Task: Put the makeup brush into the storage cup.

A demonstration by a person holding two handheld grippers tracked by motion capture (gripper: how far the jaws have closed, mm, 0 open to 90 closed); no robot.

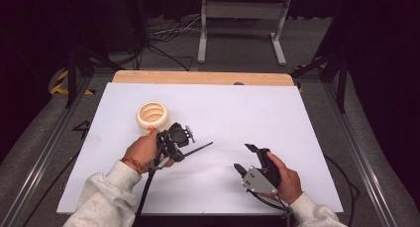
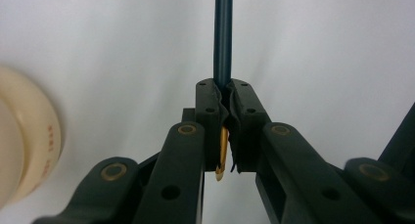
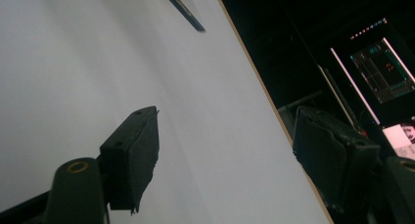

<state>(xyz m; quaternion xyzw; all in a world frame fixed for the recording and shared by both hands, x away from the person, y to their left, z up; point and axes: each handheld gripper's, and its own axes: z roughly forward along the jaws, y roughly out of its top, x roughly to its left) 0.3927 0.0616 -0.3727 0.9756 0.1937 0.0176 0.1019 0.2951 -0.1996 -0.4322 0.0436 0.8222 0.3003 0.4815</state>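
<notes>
1. Pen [image 1: 200, 148], dark and slim, juts rightward from the left hand-held gripper [image 1: 184, 143] above the white counter [image 1: 257, 113] in the high view; a cream ribbed jar [image 1: 152, 116] stands just behind the left hand [image 1: 143, 150]. The right hand-held gripper [image 1: 246, 157] hovers apart, jaws spread.
2. Left gripper view: jaws clamp the pen [image 2: 223, 38], its gold tip behind the pads; jar [image 2: 24, 136] at left.
3. Right gripper view: jaws wide, empty; the pen's end [image 3: 183, 10] shows above.
</notes>
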